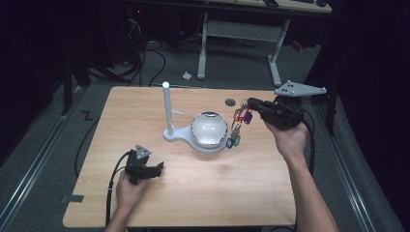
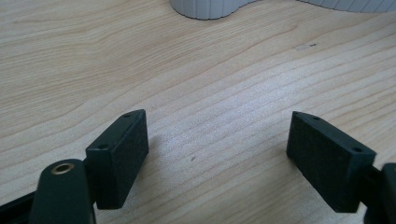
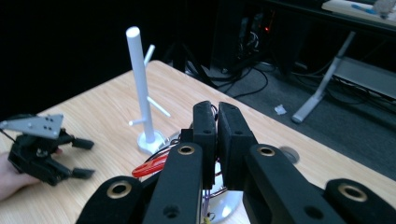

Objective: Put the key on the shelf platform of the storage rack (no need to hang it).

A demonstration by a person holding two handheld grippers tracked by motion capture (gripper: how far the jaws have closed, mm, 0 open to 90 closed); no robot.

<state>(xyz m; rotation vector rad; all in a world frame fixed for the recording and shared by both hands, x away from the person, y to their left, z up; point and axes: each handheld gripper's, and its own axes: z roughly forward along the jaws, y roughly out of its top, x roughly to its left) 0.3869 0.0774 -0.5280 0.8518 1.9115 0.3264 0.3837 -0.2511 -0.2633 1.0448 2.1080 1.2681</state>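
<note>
A bunch of keys with coloured tags hangs from my right gripper, which is shut on the ring end, above the table to the right of a shiny round bowl. In the right gripper view the jaws are pressed together over wire rings, and a red tag pokes out below. The bowl sits on a white stand with an upright pole and short pegs. My left gripper rests on the table near the front left, open, with bare wood between its pads.
A small dark disc lies on the wooden table behind the bowl. The stand's white base is just ahead of the left gripper. Beyond the far edge are a white desk frame and floor cables.
</note>
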